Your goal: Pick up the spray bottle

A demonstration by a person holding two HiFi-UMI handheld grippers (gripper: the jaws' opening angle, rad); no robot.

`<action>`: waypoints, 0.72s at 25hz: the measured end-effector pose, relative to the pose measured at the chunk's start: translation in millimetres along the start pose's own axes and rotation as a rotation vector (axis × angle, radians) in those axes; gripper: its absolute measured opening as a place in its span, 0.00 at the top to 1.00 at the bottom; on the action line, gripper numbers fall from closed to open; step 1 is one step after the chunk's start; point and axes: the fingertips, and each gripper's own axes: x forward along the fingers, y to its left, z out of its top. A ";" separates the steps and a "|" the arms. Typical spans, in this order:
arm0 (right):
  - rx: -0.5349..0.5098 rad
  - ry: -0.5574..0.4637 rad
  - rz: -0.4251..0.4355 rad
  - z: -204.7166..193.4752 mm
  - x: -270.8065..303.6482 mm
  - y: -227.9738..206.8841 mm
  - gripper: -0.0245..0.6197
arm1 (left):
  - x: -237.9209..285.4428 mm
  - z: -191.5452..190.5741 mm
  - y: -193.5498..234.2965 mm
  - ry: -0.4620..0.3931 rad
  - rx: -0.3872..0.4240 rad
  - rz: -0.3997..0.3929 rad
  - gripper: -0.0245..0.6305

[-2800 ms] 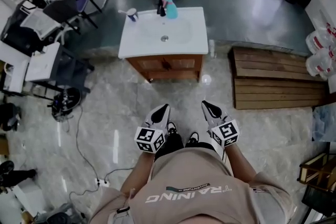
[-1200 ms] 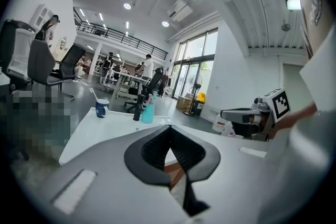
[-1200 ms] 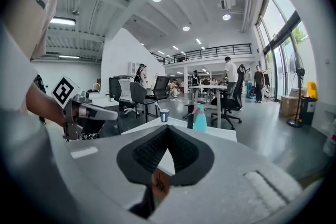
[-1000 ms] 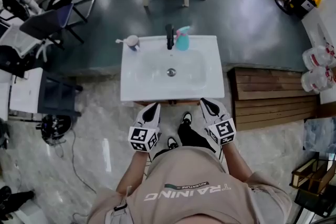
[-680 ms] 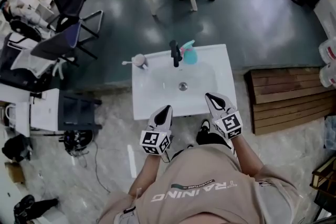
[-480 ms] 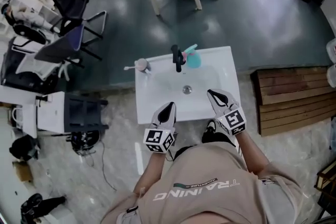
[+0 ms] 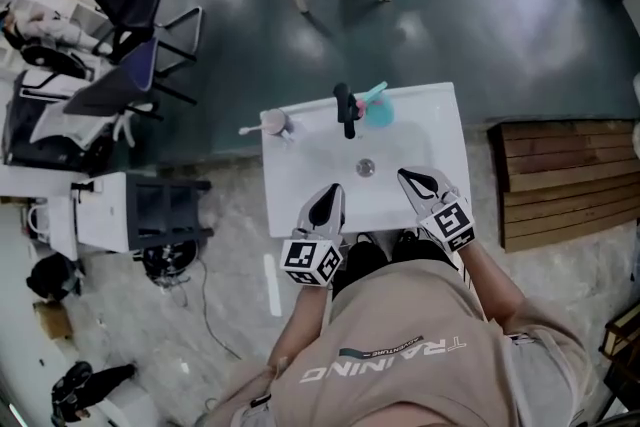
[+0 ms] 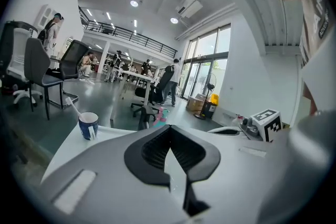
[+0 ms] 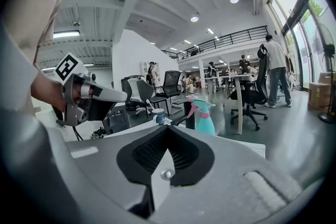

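The teal spray bottle (image 7: 378, 107) with a pink trigger stands at the back of the white sink top (image 7: 300, 170), just right of the black faucet (image 7: 345, 110). In the right gripper view the spray bottle (image 9: 205, 115) is ahead and slightly right, still at a distance. In the left gripper view the spray bottle (image 8: 159, 117) peeks over the jaws. My left gripper (image 7: 330, 196) and right gripper (image 7: 408, 178) hover over the sink's near edge, both shut and holding nothing. Seen from their own cameras, the left gripper (image 8: 169, 131) and right gripper (image 9: 168, 131) have their jaws pressed together.
A cup with a toothbrush (image 7: 275, 123) stands at the sink's back left. A wooden pallet (image 7: 570, 180) lies to the right, a white cabinet (image 7: 120, 210) and office chairs (image 7: 130, 5) to the left. People stand far off in the gripper views.
The person has walked up to the sink. Both grippers have come forward from the floor in front of it to above its near edge, still shut.
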 end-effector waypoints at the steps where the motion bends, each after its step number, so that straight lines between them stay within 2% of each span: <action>1: 0.004 0.009 0.002 -0.5 3.1 -0.5 0.96 | 0.8 2.0 4.0 -0.003 -0.005 0.000 0.94; 7: 0.000 0.008 -0.056 19.7 31.0 -8.2 0.96 | 16.2 17.2 40.7 -0.005 0.038 -0.042 0.94; 12: 0.019 -0.001 -0.156 38.3 28.0 -24.4 0.96 | 36.8 41.1 44.2 -0.022 0.147 -0.113 0.94; 18: 0.004 -0.003 -0.296 61.7 41.5 -38.1 0.96 | 47.2 65.1 61.2 -0.049 0.150 -0.221 0.94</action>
